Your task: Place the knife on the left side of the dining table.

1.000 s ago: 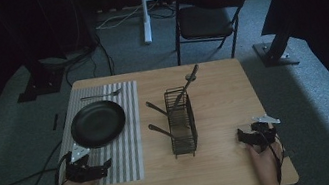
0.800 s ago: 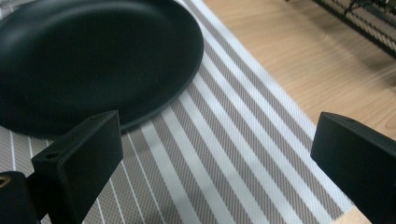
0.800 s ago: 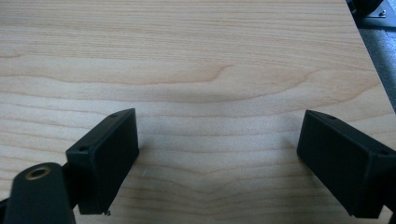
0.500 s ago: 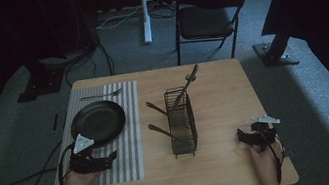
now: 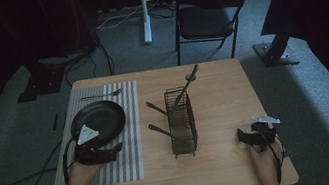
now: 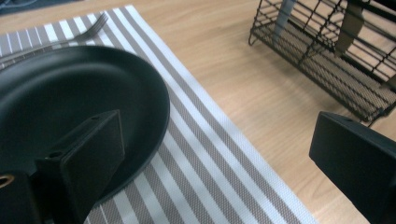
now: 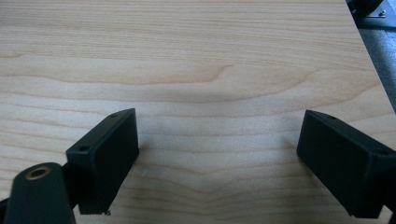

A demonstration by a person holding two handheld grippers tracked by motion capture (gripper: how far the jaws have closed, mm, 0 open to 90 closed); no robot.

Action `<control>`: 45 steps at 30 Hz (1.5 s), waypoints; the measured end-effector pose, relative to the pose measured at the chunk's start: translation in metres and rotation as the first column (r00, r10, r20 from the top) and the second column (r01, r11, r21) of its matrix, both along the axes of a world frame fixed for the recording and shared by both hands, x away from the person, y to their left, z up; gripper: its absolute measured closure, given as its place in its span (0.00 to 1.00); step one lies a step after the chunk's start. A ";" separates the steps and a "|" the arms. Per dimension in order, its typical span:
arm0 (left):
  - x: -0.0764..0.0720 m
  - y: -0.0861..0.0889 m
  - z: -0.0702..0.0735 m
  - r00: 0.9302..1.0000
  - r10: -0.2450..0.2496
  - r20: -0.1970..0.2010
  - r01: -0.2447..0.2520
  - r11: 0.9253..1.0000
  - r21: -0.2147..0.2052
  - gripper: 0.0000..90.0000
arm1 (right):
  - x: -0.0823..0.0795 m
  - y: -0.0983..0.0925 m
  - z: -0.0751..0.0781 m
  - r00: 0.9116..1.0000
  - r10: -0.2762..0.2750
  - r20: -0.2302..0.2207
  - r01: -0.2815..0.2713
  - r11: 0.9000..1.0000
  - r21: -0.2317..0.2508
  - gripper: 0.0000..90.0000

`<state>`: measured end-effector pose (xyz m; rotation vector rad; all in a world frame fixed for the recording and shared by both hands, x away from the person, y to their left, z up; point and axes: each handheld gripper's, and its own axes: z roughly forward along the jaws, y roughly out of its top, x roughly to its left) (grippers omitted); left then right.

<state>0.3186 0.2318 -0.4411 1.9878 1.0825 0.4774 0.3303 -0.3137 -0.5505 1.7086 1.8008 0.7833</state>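
Left tool (image 5: pixel 113 149), wide open and empty, nears the plate (image 5: pixel 101 119) (right (image 5: pixel 243 136) gapes idle); next, straddle its rim.

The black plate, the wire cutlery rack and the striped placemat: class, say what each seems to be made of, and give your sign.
Black plate: probably matte-glazed ceramic or plastic; smooth, with a soft dull sheen.
Wire cutlery rack: seemingly black-coated metal; thin rigid rods over a fine mesh floor.
Striped placemat: seemingly woven fabric or vinyl; flat, with taupe and white stripes.
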 end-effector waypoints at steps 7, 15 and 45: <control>0.008 -0.015 0.011 0.999 -0.045 0.024 0.045 0.999 0.006 0.04 | 0.000 0.000 0.000 1.000 0.000 0.000 0.000 1.000 0.000 0.13; 0.016 -0.026 0.024 0.996 -0.072 0.044 0.072 0.997 -0.005 0.04 | 0.000 0.000 0.000 1.000 0.000 0.000 0.000 1.000 0.000 0.13; 0.044 -0.075 0.060 0.984 -0.162 0.079 0.163 0.987 -0.008 0.07 | 0.000 0.000 0.000 1.000 -0.003 0.003 0.003 1.000 0.000 0.13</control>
